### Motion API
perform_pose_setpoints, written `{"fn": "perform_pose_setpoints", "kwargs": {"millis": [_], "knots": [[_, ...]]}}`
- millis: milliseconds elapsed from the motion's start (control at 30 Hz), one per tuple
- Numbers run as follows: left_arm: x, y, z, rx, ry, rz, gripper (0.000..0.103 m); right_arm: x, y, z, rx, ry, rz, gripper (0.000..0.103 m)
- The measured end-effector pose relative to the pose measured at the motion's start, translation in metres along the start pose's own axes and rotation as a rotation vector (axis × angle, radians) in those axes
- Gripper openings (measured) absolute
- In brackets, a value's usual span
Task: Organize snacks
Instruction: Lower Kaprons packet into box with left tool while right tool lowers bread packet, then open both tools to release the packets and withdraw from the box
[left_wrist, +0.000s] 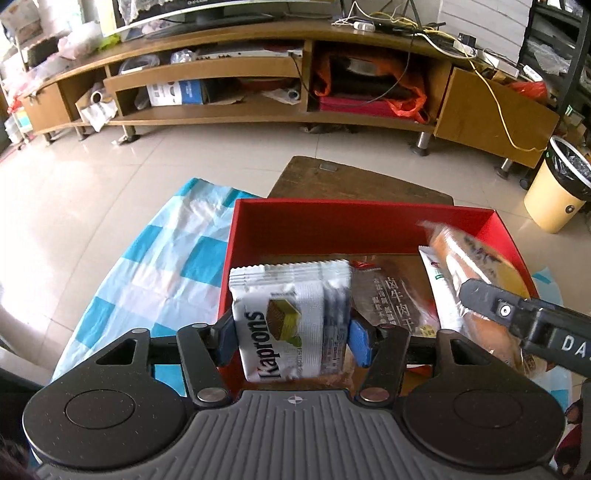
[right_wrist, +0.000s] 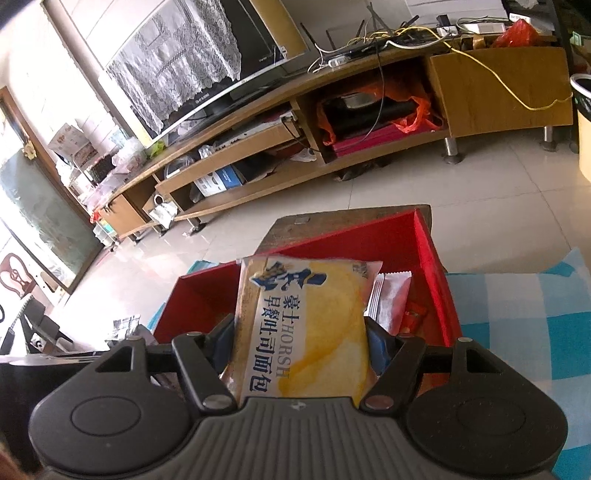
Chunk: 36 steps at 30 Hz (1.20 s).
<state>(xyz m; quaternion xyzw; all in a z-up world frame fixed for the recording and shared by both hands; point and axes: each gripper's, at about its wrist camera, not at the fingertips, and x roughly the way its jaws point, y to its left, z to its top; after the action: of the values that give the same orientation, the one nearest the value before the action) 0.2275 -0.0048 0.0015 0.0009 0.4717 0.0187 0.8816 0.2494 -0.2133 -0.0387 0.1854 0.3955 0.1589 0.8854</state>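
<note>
Two forward-looking fisheye views over a red cardboard box (left_wrist: 295, 218) that sits on a blue-and-white checked cloth (left_wrist: 155, 266), with a dark wooden stool (left_wrist: 354, 181) just behind it.

In the left wrist view, the left gripper (left_wrist: 293, 334) has its blue-padded fingers (left_wrist: 360, 341) closed on both sides of a white Kaprons wafer packet (left_wrist: 284, 321), held upright above the near left part of the box. Inside the box, just to the right of the wafers, lies a brown beef jerky packet (left_wrist: 391, 295) with Chinese lettering. Further right, the right gripper (left_wrist: 491, 302) reaches in from the side, holding a bread packet (left_wrist: 476, 258) above the right part of the box.

In the right wrist view, the right gripper (right_wrist: 301, 343) is clamped on that same packet, a yellow Horsh toast bread packet (right_wrist: 306, 325), held upright over the open box (right_wrist: 428, 266). A pale pink-and-white snack packet (right_wrist: 393, 299) stands in the box just behind the bread.

Beyond the box is a tiled floor (left_wrist: 184, 155), a long wooden TV stand (left_wrist: 258, 70) with cluttered shelves, and a cream waste bin (left_wrist: 557, 188) at far right.
</note>
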Motion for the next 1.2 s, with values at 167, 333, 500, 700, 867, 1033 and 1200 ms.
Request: {"fn": "perform_pose_setpoints", "kwargs": {"millis": [167, 333, 500, 700, 867, 1033, 1200], "knots": [[0.000, -0.003, -0.002, 0.022, -0.020, 0.028, 0.088, 0.004, 0.004, 0.000, -0.029, 0.012, -0.014, 0.069], [-0.001, -0.002, -0.002, 0.023, -0.022, 0.036, 0.094, -0.003, 0.006, 0.002, -0.031, -0.011, -0.008, 0.069], [-0.002, -0.001, -0.001, 0.019, -0.021, 0.040, 0.097, -0.004, 0.004, 0.002, -0.026, -0.013, -0.012, 0.069], [-0.002, -0.001, -0.001, 0.021, -0.017, 0.040, 0.099, -0.006, 0.007, 0.002, -0.035, -0.016, -0.010, 0.069], [-0.004, -0.002, -0.003, 0.028, -0.020, 0.050, 0.099, -0.009, 0.009, 0.002, -0.046, -0.021, -0.009, 0.069], [-0.007, -0.003, -0.007, 0.034, -0.022, 0.060, 0.101, -0.017, 0.013, 0.002, -0.060, -0.039, -0.006, 0.069], [-0.012, -0.004, -0.009, 0.041, -0.035, 0.069, 0.101, -0.030, 0.016, 0.001, -0.083, -0.089, -0.011, 0.069]]}}
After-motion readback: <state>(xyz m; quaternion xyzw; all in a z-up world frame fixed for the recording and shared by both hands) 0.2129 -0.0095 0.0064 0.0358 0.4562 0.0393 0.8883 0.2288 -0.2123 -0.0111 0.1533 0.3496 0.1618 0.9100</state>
